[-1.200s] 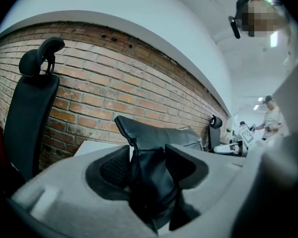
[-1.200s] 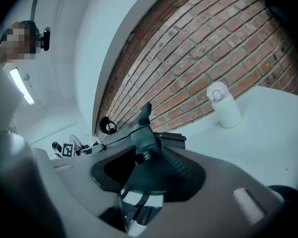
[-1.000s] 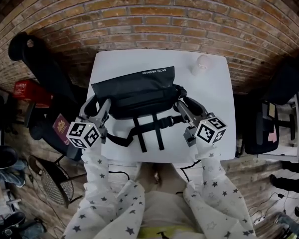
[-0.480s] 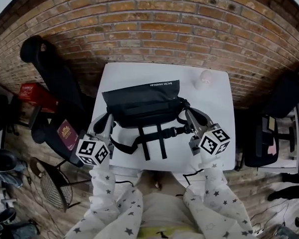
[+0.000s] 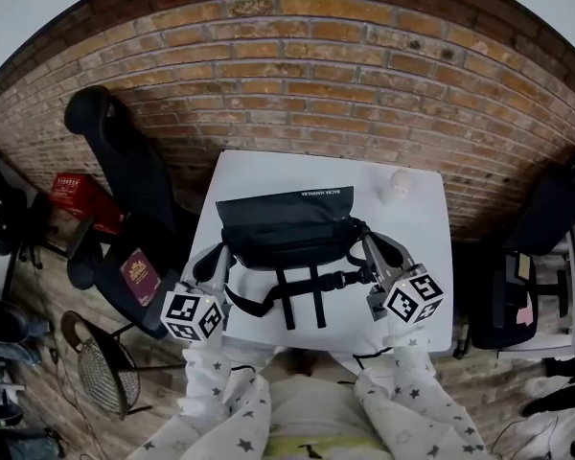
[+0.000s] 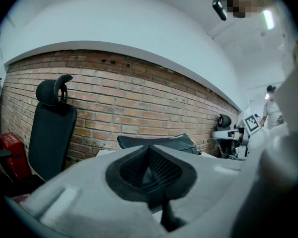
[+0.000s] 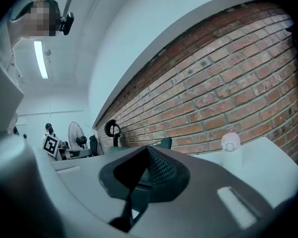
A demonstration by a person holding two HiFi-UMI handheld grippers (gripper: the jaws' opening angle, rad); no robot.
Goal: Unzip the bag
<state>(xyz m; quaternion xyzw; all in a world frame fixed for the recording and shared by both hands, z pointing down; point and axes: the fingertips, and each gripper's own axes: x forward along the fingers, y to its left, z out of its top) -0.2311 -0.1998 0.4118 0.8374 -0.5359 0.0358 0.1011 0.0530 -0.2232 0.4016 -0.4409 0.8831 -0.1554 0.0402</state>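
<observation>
Head view looks steeply down on a white worktop (image 5: 422, 228) set against a brick wall (image 5: 297, 75). The black bag (image 5: 287, 223) lies flat at the middle of the worktop, its straps (image 5: 302, 295) trailing toward the person. The left gripper (image 5: 220, 254) sits just beside the bag's left end and the right gripper (image 5: 367, 242) just beside its right end. Whether either touches the bag is unclear from above.

Left gripper view shows that gripper's jaws pressed together with nothing between them, the bag (image 6: 154, 140) lying beyond the tips. Right gripper view shows the same: jaws clenched and empty, with the bag (image 7: 158, 144) ahead. A small white round object (image 7: 231, 143) stands near the worktop's far right corner. A black chair (image 5: 125, 171) stands left of the worktop.
</observation>
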